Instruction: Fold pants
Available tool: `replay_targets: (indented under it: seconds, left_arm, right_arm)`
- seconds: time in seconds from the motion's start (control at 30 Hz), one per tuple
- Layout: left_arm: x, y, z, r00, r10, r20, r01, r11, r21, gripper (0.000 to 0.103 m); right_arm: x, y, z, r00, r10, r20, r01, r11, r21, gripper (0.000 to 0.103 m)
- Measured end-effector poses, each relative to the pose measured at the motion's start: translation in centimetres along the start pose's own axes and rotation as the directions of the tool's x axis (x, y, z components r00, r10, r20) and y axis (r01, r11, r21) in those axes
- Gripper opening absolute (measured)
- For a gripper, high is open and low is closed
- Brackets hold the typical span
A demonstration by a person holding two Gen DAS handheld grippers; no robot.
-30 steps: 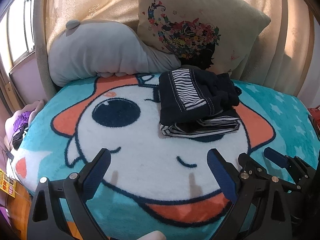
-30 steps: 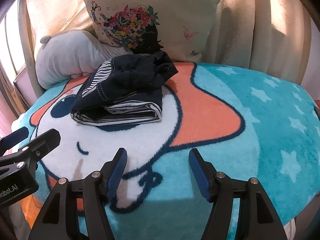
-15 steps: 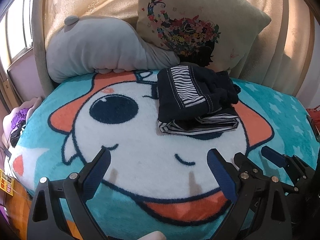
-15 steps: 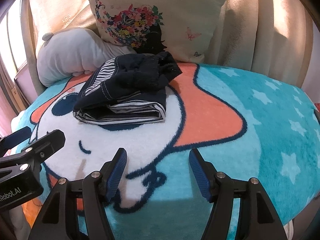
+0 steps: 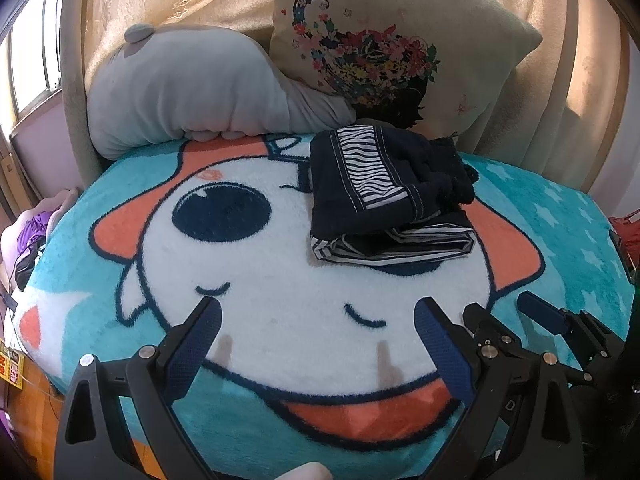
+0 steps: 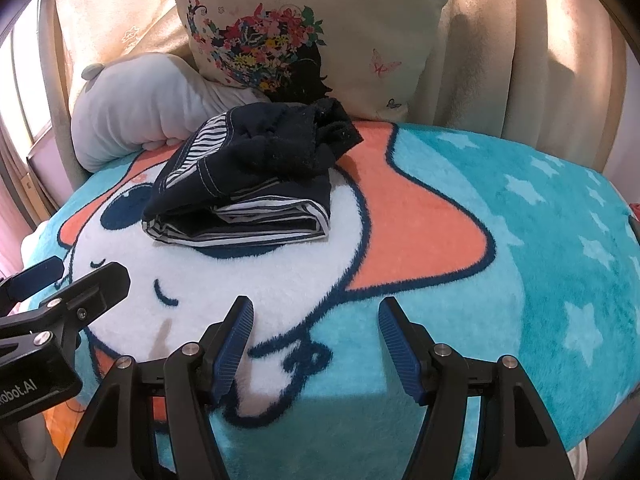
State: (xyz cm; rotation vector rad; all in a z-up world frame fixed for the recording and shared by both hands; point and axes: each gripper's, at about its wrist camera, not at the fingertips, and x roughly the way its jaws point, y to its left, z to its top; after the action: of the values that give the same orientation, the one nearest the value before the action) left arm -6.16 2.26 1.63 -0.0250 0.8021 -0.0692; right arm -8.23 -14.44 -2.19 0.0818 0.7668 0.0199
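A: Where are the pants?

B: The pants are folded into a small, thick bundle. They lie on the blanket, on the white face of the cartoon animal drawn on it. They are dark blue, with a black-and-white striped band on top and striped cloth showing at the folded edge.

A: What is near the pants?

B: Just behind the pants stands a cream pillow with flowers. The far edge of the pants is touching it or nearly so; I cannot tell which. Behind the pants and to their left lies a gray plush toy. Behind those two hang the beige curtains.

A: And the big dark eye?

B: The cartoon eye is drawn on the blanket just left of the pants.

A: Where are the grippers?

B: Both are in front of the pants, well apart from them, above the near part of the blanket. The left gripper has its blue-padded jaws spread wide with nothing between them. The right gripper is just the same, jaws apart and empty. It is to the right of the left one, and they are close beside each other.

A: Does anything touch the pants?

B: Only the blanket under them, and maybe the pillow.
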Motion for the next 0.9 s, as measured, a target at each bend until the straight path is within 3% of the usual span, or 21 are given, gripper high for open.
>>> replay_targets:
  seconds: [0.9]
  left_arm:
    - [0.1, -0.29, -0.22, 1.0, -0.002, -0.005, 0.002, 1.0, 0.002, 0.096]
  right_arm:
    - [0.05, 0.25, -0.07, 1.0, -0.002, -0.002, 0.002, 1.0, 0.001, 0.07]
